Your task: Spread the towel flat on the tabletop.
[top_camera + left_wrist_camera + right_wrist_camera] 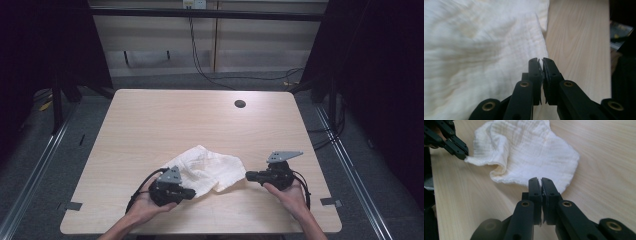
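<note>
High view — cloth (207, 170) between left tongs (192, 191), right tongs (248, 175).

— Can you see whether my left gripper (541, 60) has cloth (479, 57) between its tips?

— Not for certain. In my left gripper view the tips meet right at the cloth's edge, and the pinch itself is too fine to make out. The cloth runs off the top and left edges there.

— And from above?

— In the high view my left gripper (191, 192) covers the near corner of the cloth (210, 170), and my forearms are cut off at the bottom edge.
</note>
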